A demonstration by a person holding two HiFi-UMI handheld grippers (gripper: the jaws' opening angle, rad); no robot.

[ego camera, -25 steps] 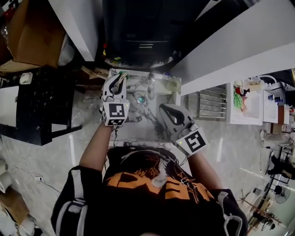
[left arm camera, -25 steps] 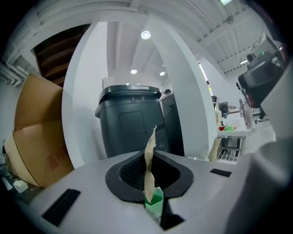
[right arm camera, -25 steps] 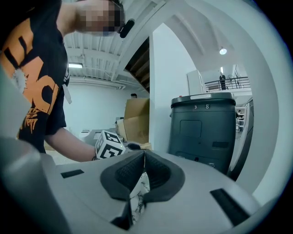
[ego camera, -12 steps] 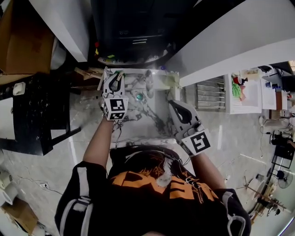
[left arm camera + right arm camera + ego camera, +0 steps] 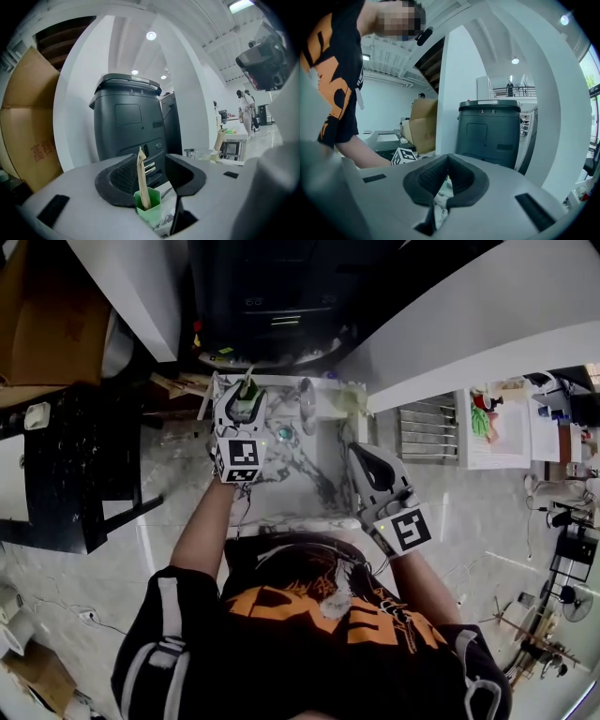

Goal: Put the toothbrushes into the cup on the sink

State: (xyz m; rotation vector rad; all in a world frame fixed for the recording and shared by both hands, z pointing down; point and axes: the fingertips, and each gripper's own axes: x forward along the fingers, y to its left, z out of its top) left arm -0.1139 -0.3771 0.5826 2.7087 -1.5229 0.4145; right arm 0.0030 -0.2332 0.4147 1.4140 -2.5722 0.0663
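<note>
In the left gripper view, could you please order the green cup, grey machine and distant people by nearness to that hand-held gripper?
1. green cup, between its just-opened jaws
2. grey machine, centre, behind
3. distant people, far right

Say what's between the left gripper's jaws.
In the left gripper view, the green cup, a toothbrush standing in it, sits between the jaws of the left gripper, which have just been opening and stand apart.
</note>
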